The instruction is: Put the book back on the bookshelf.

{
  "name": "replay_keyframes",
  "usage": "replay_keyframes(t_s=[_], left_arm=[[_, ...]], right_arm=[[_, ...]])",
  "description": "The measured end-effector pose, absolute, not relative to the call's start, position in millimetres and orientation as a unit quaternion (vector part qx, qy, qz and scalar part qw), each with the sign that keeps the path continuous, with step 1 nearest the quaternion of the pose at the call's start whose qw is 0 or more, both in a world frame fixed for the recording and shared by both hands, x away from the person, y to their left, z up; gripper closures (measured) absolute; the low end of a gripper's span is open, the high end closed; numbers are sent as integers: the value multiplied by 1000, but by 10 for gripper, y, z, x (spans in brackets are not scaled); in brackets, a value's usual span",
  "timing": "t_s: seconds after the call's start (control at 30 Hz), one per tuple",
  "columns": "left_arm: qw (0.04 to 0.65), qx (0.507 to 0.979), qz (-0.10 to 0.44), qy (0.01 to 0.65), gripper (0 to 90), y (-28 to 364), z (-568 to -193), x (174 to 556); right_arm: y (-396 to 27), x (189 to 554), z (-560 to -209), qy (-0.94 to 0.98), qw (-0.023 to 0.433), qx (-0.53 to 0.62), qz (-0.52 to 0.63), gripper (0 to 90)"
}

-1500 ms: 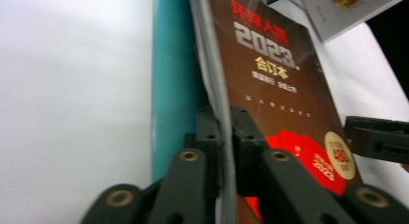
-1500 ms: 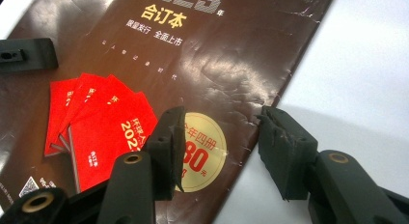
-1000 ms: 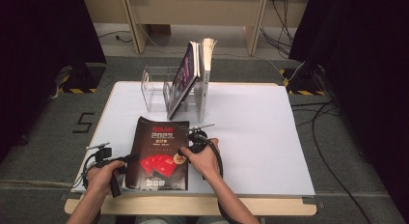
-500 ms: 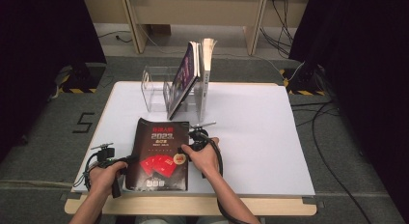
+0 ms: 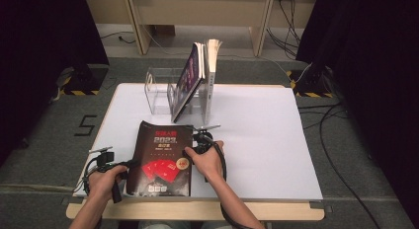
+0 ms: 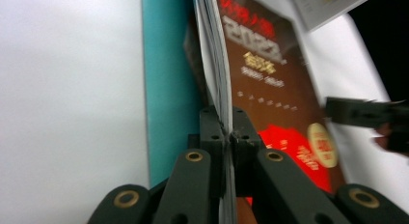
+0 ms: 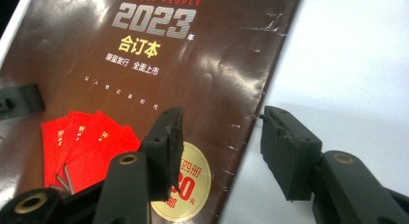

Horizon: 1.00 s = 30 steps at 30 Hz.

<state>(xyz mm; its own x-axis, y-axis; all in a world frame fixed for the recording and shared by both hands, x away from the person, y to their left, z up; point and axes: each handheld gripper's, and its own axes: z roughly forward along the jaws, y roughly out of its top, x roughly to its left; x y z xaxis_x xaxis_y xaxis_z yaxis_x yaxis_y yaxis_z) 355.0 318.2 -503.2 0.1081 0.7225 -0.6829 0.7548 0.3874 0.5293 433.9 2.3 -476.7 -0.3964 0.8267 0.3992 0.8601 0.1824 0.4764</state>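
Glossy dark-brown softcover book (image 5: 163, 159) at the white counter's (image 5: 267, 140) near edge — left gripper (image 6: 226, 137) clenched on its edge, right gripper (image 7: 219, 147) released astride its spine edge; bare counter to the right.

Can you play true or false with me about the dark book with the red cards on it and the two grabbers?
1. The left gripper is pinching the book by its edge. True.
2. The right gripper is squeezed shut. False: its jaws stand open over the book's other edge.
3. The book stands in the clear rack. False: it lies on the white table.
4. Other books lean in the rack. True.
5. The book's cover says 2023. True.
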Motion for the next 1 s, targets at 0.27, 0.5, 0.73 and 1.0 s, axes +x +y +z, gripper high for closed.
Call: replay_keyframes(t_s=[0.27, 0.5, 0.73, 1.0], left_arm=[[488, 566, 1, 664, 866, 3157, -5012, 3545], [469, 585, 24, 661, 865, 3114, -4998, 3545], [453, 599, 48, 658, 859, 3067, -4976, 3560], [424, 615, 67, 661, 728, 3055, -4981, 3705]], right_arm=[[6, 4363, -4775, -772, 29, -540, -333, 488], [21, 4356, -4767, -772, 30, -543, -328, 488], [40, 4358, -4756, -777, 27, -540, -322, 482], [45, 4363, -4753, -782, 25, -536, -318, 481]])
